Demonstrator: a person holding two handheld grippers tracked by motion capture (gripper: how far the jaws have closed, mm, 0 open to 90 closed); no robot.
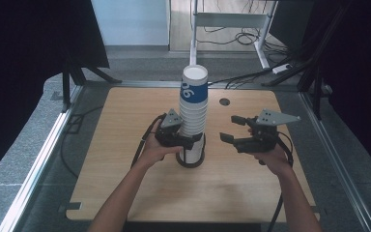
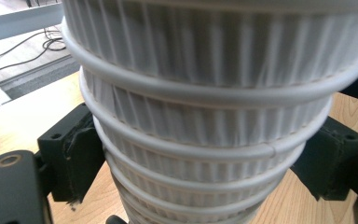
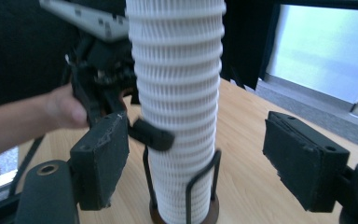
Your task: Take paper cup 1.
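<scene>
cup stack point(image 1: 193, 113) stood upright in wire holder point(image 1: 190, 158) mid-counter point(image 1: 125, 145) | left gripper point(image 1: 186, 140) fingers clamped around stack's lower part | right gripper point(image 1: 232, 129) fingers wide open, empty, just beside stack

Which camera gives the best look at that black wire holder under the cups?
The right gripper view: the wire holder shows its round base and upright wires around the cup stack. The high view shows it small and from above. The left gripper view looks at the stack's ribbed sides.

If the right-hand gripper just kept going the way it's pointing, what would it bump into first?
Most likely the cup stack: it stands straight ahead between the right gripper's open fingers, with the wire holder at its foot. How far off it is, I can't tell.
</scene>
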